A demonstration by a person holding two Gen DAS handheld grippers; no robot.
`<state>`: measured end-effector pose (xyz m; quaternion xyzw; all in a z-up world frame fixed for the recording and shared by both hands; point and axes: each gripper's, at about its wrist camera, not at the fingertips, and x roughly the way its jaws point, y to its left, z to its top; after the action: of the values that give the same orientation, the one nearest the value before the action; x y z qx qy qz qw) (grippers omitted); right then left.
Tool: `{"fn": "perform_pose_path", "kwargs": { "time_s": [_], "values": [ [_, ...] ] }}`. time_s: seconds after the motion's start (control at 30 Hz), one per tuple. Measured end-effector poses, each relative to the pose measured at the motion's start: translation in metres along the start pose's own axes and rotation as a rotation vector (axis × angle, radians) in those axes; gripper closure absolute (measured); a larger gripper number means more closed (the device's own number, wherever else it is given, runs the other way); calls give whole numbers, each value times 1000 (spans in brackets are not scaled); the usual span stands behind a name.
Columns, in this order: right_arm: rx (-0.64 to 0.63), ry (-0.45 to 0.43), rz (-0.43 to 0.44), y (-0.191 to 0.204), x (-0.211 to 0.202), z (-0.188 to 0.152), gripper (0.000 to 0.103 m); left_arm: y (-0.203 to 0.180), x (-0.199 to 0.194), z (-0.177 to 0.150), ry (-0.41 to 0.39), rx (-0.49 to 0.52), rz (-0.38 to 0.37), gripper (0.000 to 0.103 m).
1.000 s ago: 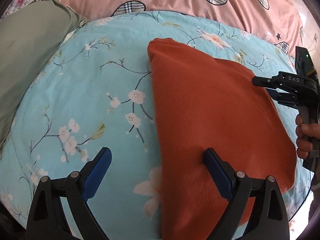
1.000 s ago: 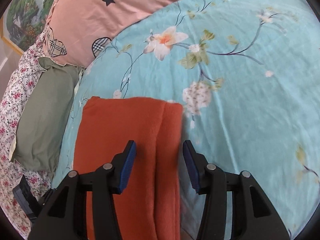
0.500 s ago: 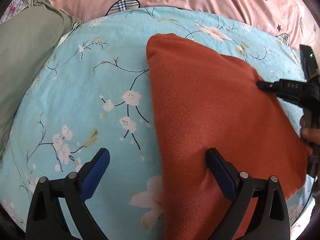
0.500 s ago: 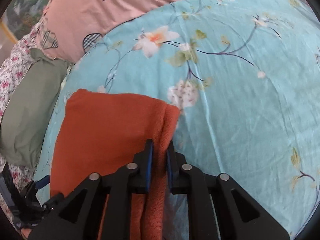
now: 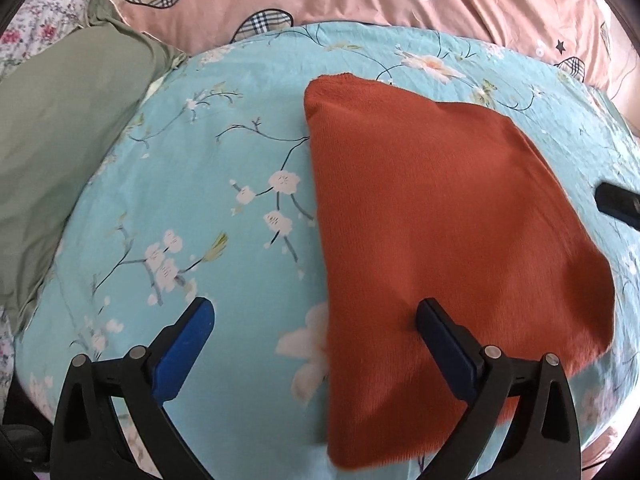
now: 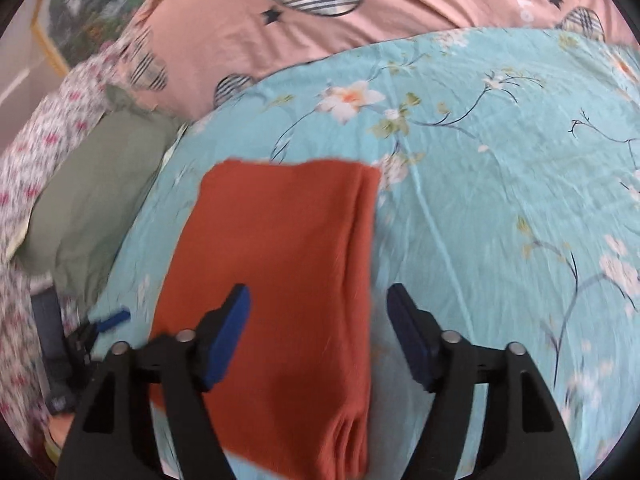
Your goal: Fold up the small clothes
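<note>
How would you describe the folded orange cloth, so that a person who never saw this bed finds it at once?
Start from the light blue flowered bedspread below the pink quilt. In its middle lies the orange cloth, folded flat. It is the only plain rust-orange piece; the green pillow to its left is dull and sits off the blue spread.

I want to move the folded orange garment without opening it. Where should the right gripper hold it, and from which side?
Probably the stacked edge of the folded orange garment, on its right side in the right wrist view. All layers meet there, so one pinch should keep them together. The right gripper is open, straddling that edge; come from the near end, one finger under.
</note>
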<state>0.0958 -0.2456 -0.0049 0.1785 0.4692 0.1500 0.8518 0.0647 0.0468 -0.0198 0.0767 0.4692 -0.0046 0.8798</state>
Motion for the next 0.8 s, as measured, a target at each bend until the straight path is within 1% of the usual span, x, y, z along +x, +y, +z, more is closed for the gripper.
{"fn": "perform_pose_path", "kwargs": {
  "time_s": [0.03,0.1,0.17,0.3,0.4,0.47,0.5,0.53,0.57,0.6,0.67,0.73,0.8],
  "values": [
    [-26,6,-12,6,-5,-9,23,1,-2,-3,-4,0,9,1],
    [-67,9,-36,15,-11,-24,20,3,-8,-12,-7,-10,22,1],
    [-104,17,-55,22,-18,-42,17,8,-13,-24,6,-34,14,1],
    [-157,26,-57,31,-27,-66,13,20,-21,-40,18,-73,-6,1],
    [-181,10,-55,38,-37,-77,11,31,-35,-49,-7,-112,-16,1],
    [-203,-38,-63,44,-50,-82,11,38,-48,-54,-46,-135,7,1],
    [-218,-69,-65,48,-57,-85,7,40,-54,-57,-71,-139,29,1],
    [-241,-109,-70,52,-65,-89,0,40,-61,-60,-101,-140,64,1],
    [-260,-129,-69,55,-69,-92,0,41,-66,-62,-118,-137,89,1],
    [-283,-132,-64,59,-72,-96,0,41,-70,-64,-131,-132,111,1],
    [-315,-97,-43,65,-71,-102,0,38,-76,-69,-144,-115,151,1],
    [-327,-62,-42,69,-71,-108,0,33,-82,-75,-148,-91,165,1],
    [-332,-74,-78,72,-75,-112,0,28,-88,-84,-159,-69,162,0]
  ]
}}
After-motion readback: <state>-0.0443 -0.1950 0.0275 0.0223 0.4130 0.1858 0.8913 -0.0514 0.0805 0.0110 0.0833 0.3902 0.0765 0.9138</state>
